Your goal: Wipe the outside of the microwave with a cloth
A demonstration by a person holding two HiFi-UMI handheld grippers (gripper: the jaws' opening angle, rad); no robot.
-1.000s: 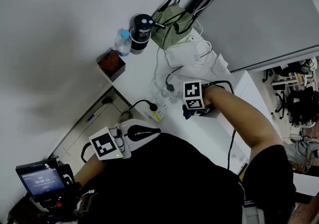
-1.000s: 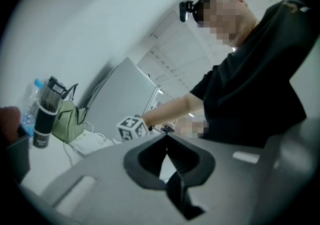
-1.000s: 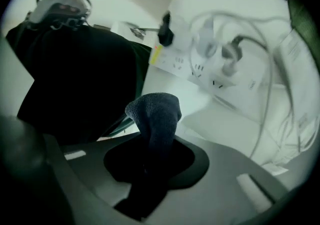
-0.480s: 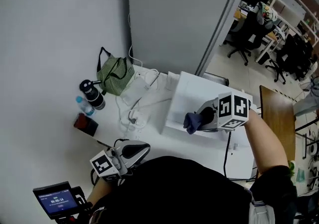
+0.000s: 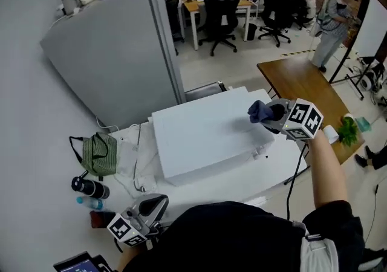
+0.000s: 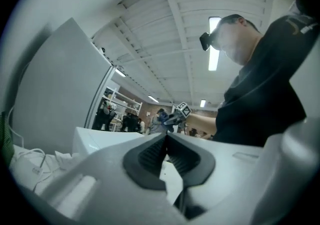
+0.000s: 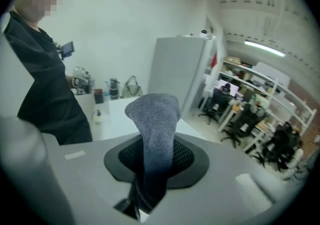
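The white microwave (image 5: pixel 205 135) sits on the white table (image 5: pixel 272 171), seen from above in the head view. My right gripper (image 5: pixel 270 113) hovers over its right end, shut on a blue-grey cloth (image 5: pixel 259 110). In the right gripper view the cloth (image 7: pixel 152 114) sticks up from between the jaws of my right gripper (image 7: pixel 152 151). My left gripper (image 5: pixel 161 200) stays low near my body at the table's front left, shut with nothing in it. In the left gripper view, the pads of my left gripper (image 6: pixel 166 138) meet, with the microwave (image 6: pixel 95 139) beyond.
Left of the microwave lie a green striped bag (image 5: pixel 97 153), a black flask (image 5: pixel 91 188), a water bottle (image 5: pixel 89 203) and white cables (image 5: pixel 136 165). A grey partition (image 5: pixel 115 47) stands behind. A wooden table (image 5: pixel 302 83), office chairs (image 5: pixel 217 11) and a person (image 5: pixel 335 2) are farther off.
The head view has swung round. My right gripper has carried the cloth from the microwave's near side to above its right end. The left gripper stays low near my body, still shut.
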